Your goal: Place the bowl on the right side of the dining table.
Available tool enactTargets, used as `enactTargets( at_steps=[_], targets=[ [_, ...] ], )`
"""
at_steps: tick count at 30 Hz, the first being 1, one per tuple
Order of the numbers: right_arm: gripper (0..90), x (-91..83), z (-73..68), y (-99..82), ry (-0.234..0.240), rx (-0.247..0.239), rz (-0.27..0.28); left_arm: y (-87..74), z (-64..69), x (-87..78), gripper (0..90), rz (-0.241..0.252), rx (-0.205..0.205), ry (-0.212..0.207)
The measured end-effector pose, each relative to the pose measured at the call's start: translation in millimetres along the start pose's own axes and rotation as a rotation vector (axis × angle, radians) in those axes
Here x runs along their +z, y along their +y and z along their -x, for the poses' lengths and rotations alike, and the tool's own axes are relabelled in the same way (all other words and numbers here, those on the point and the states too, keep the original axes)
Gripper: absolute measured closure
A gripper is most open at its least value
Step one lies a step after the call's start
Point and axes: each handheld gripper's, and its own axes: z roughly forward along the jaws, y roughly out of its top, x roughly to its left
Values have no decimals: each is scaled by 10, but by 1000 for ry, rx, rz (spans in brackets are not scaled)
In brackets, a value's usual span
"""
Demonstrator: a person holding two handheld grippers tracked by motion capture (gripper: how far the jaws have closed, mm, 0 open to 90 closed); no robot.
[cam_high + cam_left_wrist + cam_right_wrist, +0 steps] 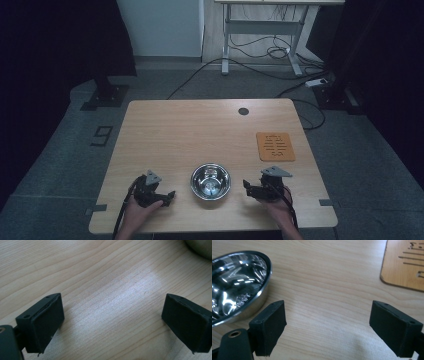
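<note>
1. the steel bowl [211, 181] sits near the front edge of the table [200, 130], right between the two hands, upright and empty as far as i can see.
2. from where i stand it looks like thin polished metal: light, stiff, not fragile, but slick. the curved wall would likely slide out of a side squeeze, so my guess is the rim is the place to take it, one pad inside the lip and one outside.
3. the left tool [169, 198] rests low on the table at about 8 o'clock from the bowl, near it but not touching. in the left gripper view its jaws stand wide apart over bare wood, with nothing between them, and the bowl's edge [200, 247] just peeks in at the upper right corner.
4. the right tool [248, 188] sits at about 4 o'clock from the bowl, also near and apart from it. its jaws are spread wide too and hold nothing. in the right gripper view the bowl [237, 285] lies just beyond the jaw on that picture's left, close beside it though i cannot tell if they touch.
5. the orange mat [275, 146] lies at about 1 o'clock from the bowl, well apart, flat on the table; the right gripper view catches its corner [404, 265].
6. the right tool seems nearer to the rim, so it would need only a small shift to straddle the lip.
</note>
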Motion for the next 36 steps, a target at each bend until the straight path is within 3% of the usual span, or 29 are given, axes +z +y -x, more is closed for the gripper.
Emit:
enactTargets(
  at_steps=[7, 15, 27, 36],
  targets=[
    [149, -23, -36, 50, 36, 9, 13, 0, 0, 0, 40, 0, 0, 0],
    [160, -83, -175, 140, 78, -15, 42, 0, 0, 0, 39, 0, 0, 0],
    [248, -60, -323, 187, 149, -31, 41, 2, -1, 2, 38, 0, 0, -1],
    [275, 25, -435, 193, 171, -46, 14, 2, -1, 2, 37, 0, 1, 0]
  ],
)
